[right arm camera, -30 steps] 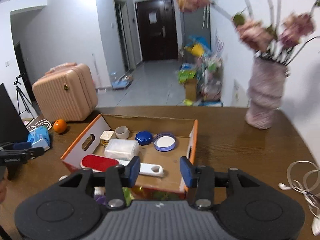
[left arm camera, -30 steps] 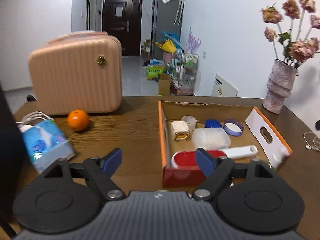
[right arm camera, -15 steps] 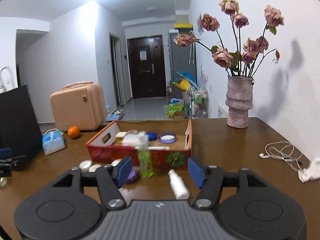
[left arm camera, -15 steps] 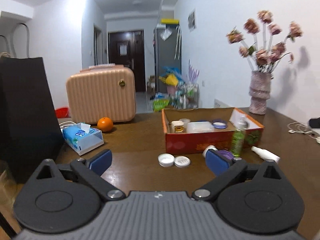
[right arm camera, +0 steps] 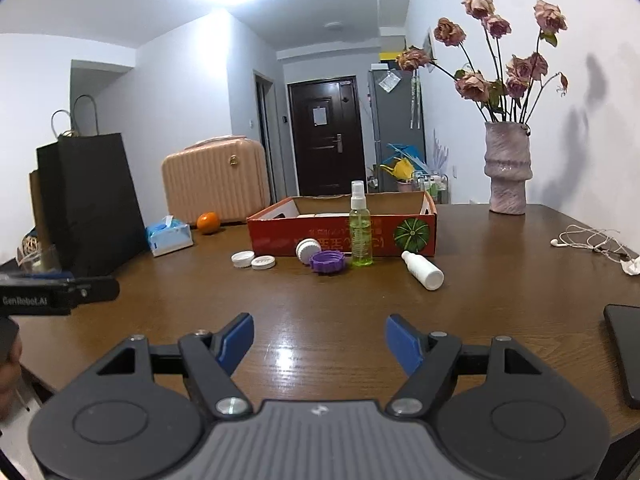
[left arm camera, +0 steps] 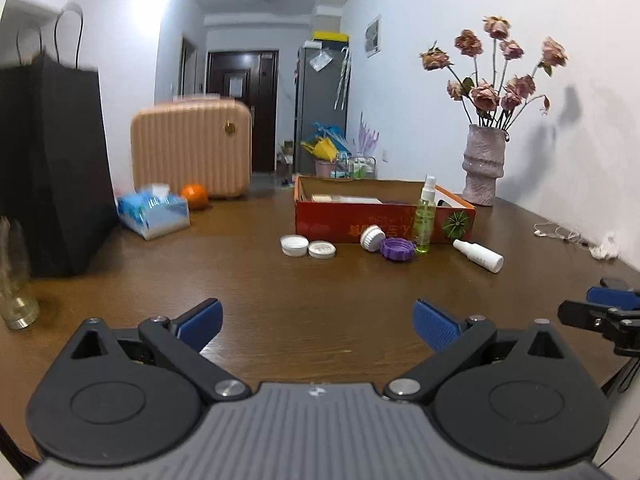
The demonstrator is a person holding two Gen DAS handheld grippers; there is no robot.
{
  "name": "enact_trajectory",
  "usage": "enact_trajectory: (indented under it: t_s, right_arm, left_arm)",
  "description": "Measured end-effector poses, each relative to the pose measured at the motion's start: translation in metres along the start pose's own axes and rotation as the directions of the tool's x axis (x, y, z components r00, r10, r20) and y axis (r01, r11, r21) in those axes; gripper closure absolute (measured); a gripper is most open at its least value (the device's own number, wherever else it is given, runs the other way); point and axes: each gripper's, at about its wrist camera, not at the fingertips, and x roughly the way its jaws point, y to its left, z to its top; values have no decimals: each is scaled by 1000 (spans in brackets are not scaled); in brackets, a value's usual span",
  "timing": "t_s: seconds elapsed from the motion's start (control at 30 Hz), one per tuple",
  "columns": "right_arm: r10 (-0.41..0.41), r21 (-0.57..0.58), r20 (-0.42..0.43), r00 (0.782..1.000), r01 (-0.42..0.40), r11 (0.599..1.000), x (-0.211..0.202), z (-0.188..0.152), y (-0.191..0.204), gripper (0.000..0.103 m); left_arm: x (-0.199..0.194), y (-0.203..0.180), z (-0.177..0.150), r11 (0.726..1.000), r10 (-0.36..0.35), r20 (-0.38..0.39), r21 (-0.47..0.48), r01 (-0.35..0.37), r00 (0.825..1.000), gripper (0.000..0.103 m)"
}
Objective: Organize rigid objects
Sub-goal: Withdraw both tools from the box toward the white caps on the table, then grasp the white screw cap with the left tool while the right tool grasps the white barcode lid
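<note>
A red cardboard box (left arm camera: 384, 222) (right arm camera: 340, 232) stands on the brown table with several items inside. In front of it lie two white lids (left arm camera: 308, 247) (right arm camera: 253, 260), a tilted white cap (left arm camera: 372, 236) (right arm camera: 307, 249), a purple lid (left arm camera: 397, 249) (right arm camera: 328, 261), an upright green spray bottle (left arm camera: 424, 220) (right arm camera: 360, 232) and a white bottle on its side (left arm camera: 478, 255) (right arm camera: 423, 270). My left gripper (left arm camera: 318, 322) is open and empty, low over the near table. My right gripper (right arm camera: 320, 336) is open and empty, also well short of the objects.
A black paper bag (left arm camera: 52, 168) (right arm camera: 90, 204), a blue tissue pack (left arm camera: 154, 212), an orange (left arm camera: 195, 196) and a pink suitcase (left arm camera: 192, 152) are at the left. A vase of flowers (left arm camera: 482, 168) and earphones (right arm camera: 588, 240) are at the right. A phone (right arm camera: 626, 352) lies near right.
Both grippers have pulled back from above the box and dropped low; the view now takes in the whole table front. Both sets of jaws have opened wider.
</note>
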Motion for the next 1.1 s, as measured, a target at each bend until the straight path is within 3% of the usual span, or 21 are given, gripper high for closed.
enact_trajectory:
  t_s: [0.1,0.27,0.4,0.5,0.57,0.7,0.8,0.87,0.9,0.93,1.1]
  right_arm:
    - [4,-9,-30,1000,-4,1000,15,3,0,31]
    - [19,-19,-64,998,-20,1000,45,12,-1,32]
    - [32,-28,-75,997,-35,999,78,31,-1,32]
    - [47,-46,-77,996,-51,998,105,46,3,36]
    - [59,-59,-90,994,-64,996,126,54,6,38]
    - [72,-108,-126,989,-86,990,171,68,17,39]
    - [85,-131,-181,980,-109,985,207,72,26,39]
    - [97,-144,-222,970,-131,981,231,73,33,42]
    - [107,-146,-242,964,-145,979,245,74,36,43]
    - [116,-145,-256,960,-157,977,254,74,38,44]
    - [149,-139,-309,939,-199,970,309,84,60,45]
  left_arm:
    - [14,1,-5,999,-22,-50,-44,20,999,0]
    - [45,3,-8,999,-15,-116,-39,10,993,0]
    - [78,6,6,1000,-12,-121,-19,10,993,1]
    - [116,10,25,998,-41,-112,39,46,993,11]
    - [153,15,38,992,-87,-144,75,98,986,25]
    - [232,24,58,989,-72,-238,111,101,969,32]
    - [279,35,66,991,-57,-266,99,86,962,33]
    - [296,42,68,993,-71,-267,75,94,961,48]
    - [306,47,69,993,-88,-282,52,106,955,51]
    - [312,50,69,994,-94,-293,34,108,951,61]
    - [315,68,71,987,-152,-298,0,159,943,62]
